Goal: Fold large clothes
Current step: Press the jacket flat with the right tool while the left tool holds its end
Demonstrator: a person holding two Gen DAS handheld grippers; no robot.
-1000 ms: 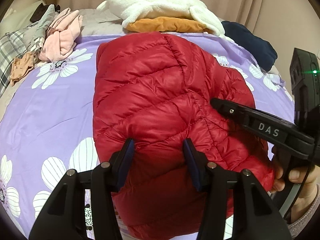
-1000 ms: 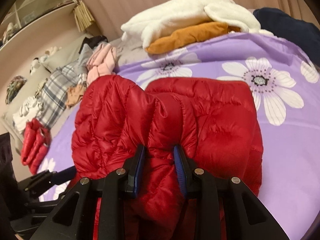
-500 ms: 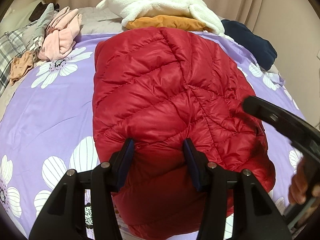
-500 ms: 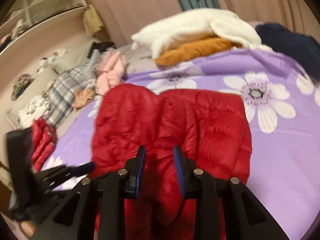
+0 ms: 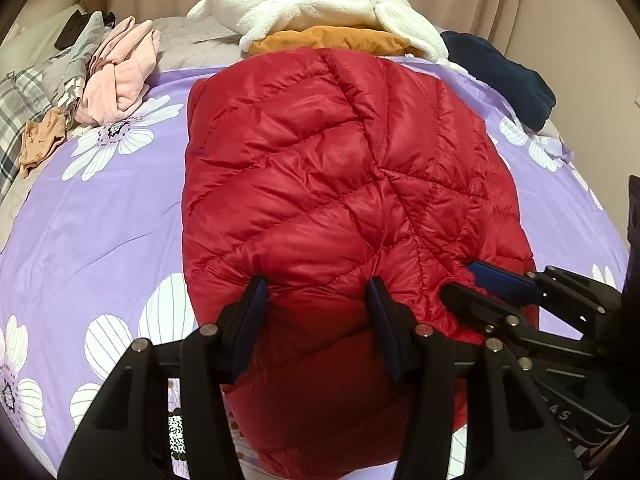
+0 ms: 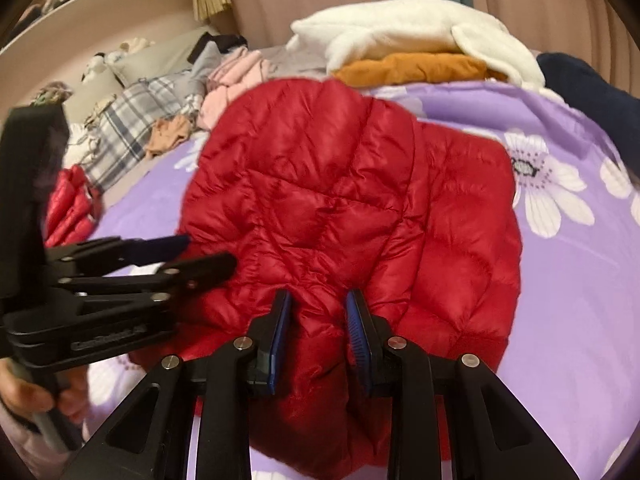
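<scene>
A red quilted down jacket [image 5: 340, 184] lies folded on the purple flowered bedspread [image 5: 100, 220]. It also shows in the right wrist view [image 6: 340, 200]. My left gripper [image 5: 318, 300] holds a thick fold of the jacket's near edge between its jaws. My right gripper [image 6: 318, 312] is shut on a bunch of the same near edge. Each gripper shows from the side in the other's view: the right one at the jacket's right corner [image 5: 476, 284], the left one at its left side [image 6: 200, 256].
At the far end of the bed lie a white fleece [image 5: 320, 4] over an orange garment [image 5: 332, 40], a navy garment [image 5: 500, 76], pink clothes [image 5: 120, 76] and plaid clothes [image 5: 16, 108]. A second red quilted item [image 6: 72, 208] lies at the left.
The jacket's far part has spread further up the bed toward the orange garment. My right gripper has come back in to the jacket's near right corner, close beside my left gripper.
</scene>
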